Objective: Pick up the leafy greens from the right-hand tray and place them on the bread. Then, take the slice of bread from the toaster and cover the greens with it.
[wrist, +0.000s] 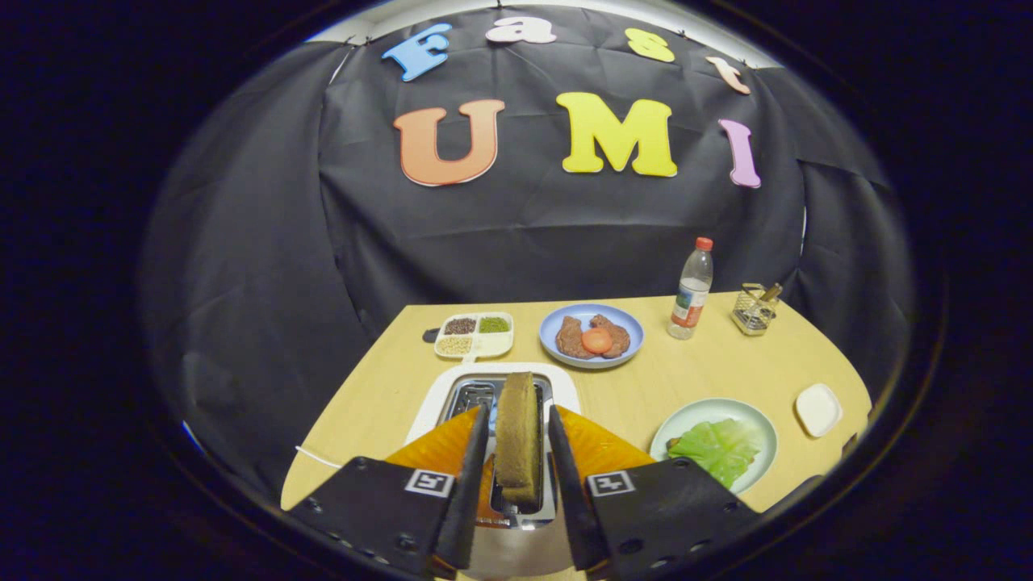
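A brown slice of bread point(518, 452) stands on edge between my fingers, over the open slot of the white toaster point(432, 403). My gripper point(518, 413) is shut on it, one finger against each flat face. The slice's lower end sits at the slot's mouth; I cannot tell whether it is still inside. To the right of my fingers, a pale green plate point(765, 436) holds the leafy greens point(718, 450). A sliver of brown shows under the leaf's left edge.
Beyond the toaster are a divided white tray of grains point(474, 336) and a blue plate point(553, 343) with meat patties and a tomato slice. A water bottle point(691, 290), a wire basket point(754, 309) and a small white dish point(818, 409) stand at the right.
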Demonstrator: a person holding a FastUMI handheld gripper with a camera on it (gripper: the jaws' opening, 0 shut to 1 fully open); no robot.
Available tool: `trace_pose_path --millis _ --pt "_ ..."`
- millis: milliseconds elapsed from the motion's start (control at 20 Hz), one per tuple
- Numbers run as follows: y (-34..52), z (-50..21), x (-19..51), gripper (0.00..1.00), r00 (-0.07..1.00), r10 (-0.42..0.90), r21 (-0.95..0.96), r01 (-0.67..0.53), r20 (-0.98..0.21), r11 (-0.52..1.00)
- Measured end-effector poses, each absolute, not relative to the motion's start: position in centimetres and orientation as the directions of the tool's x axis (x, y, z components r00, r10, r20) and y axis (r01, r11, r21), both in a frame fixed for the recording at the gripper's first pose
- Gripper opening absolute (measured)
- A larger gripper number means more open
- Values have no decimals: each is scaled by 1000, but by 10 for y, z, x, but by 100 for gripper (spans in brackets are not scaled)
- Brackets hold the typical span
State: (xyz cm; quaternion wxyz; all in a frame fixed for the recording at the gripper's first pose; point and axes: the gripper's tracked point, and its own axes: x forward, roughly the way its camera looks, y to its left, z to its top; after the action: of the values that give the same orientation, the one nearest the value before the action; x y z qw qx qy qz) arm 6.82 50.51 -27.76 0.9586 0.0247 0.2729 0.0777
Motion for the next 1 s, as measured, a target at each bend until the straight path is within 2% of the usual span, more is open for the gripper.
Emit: trace_pose_path --millis 100,300,350,400,800,1000 --pt "504 -279 69 26 840 148 80 -125 -522 989" --pt "511 -280 68 11 819 189 105 -157 -542 982" --pt "510 -279 68 11 814 195 106 -164 -548 981" --pt "508 -275 67 3 810 214 126 -173 -545 977" --pt "484 -188 55 2 807 354 276 -246 -473 929" --pt "437 -156 59 2 824 349 308 -225 -447 924"
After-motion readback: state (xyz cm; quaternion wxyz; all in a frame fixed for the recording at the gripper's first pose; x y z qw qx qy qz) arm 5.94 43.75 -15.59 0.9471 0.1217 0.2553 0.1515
